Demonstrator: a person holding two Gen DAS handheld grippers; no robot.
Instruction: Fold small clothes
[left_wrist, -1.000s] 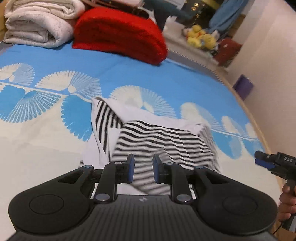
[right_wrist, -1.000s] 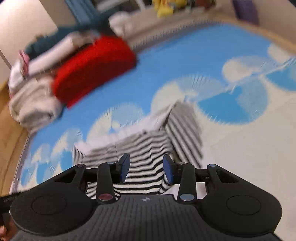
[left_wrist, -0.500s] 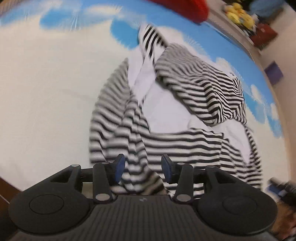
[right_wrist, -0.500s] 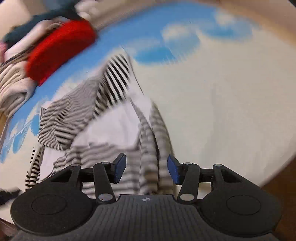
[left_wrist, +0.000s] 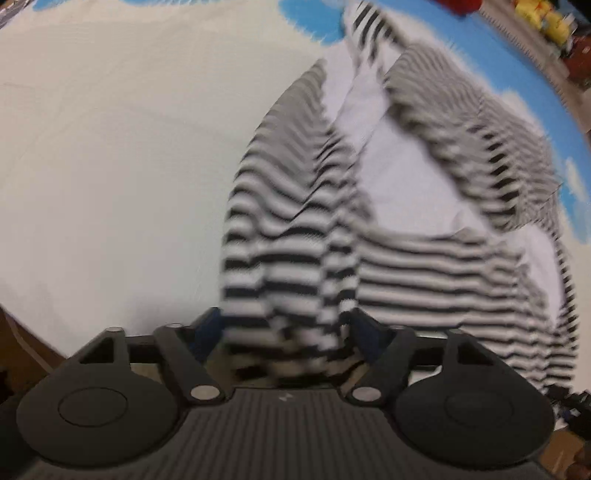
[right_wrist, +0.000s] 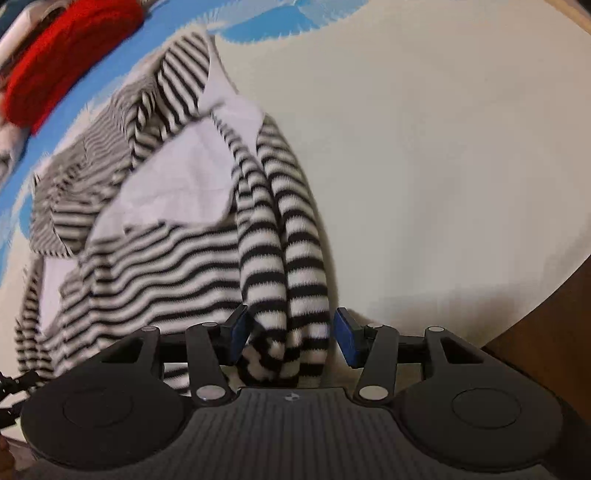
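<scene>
Striped shirt (right_wrist: 155, 254) is lying crumpled on the bed (right_wrist: 424, 155). Left gripper (left_wrist: 286, 332) is opening around one striped sleeve, right gripper (right_wrist: 291, 336) is spread around the other, neither pinching. I'd grab near the cuffs and pull evenly.

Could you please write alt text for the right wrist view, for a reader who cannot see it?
The right hand-held gripper points down at a black-and-white striped garment, with a bunched striped fold between its open blue pads. The garment lies crumpled on a cream and blue bedspread, and a red knit item sits at the far upper left.
</scene>
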